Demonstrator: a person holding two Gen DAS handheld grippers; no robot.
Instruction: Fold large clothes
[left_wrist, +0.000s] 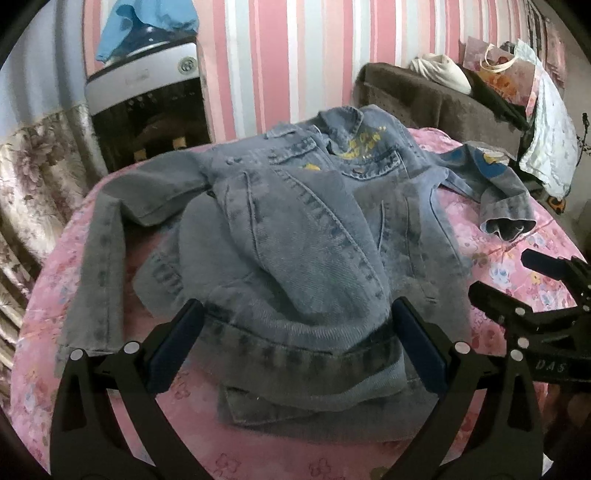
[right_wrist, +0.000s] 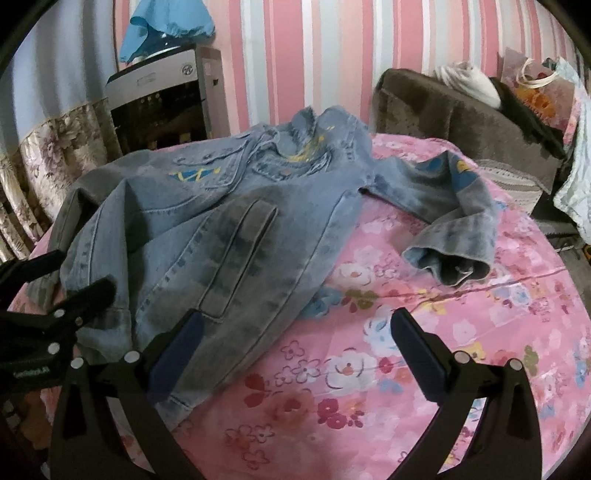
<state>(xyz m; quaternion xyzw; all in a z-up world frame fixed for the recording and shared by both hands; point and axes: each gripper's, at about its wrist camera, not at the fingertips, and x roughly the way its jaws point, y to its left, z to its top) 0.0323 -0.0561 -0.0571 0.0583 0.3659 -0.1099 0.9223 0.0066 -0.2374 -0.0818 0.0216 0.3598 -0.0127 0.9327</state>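
Little of the writing is reading clearly: the letters "DAS" are showing in pale print on the black body of the right gripper where it is entering the left wrist view, a small pale label is sitting on the left gripper in the right wrist view but is too blurred to read, and yellow lettering is running across the chest of the denim jacket beyond the collar, too small to make out. The jacket is lying face up on the pink floral bedsheet, pale blue with darker grey smudging in bands along the seams and hem, with flap chest pockets, a blue and yellow patch on one side of the chest and another on the sleeve stretching away to the right of the right gripper. Its lower hem is bunching up in folds directly ahead of the left gripper, whose jaws are standing wide apart on either side of that hem without closing on it. The right gripper is likewise gaping, its left finger lying over the jacket's front edge and its right finger over bare sheet, holding nothing. The other sleeve is trailing to the left of the left gripper.
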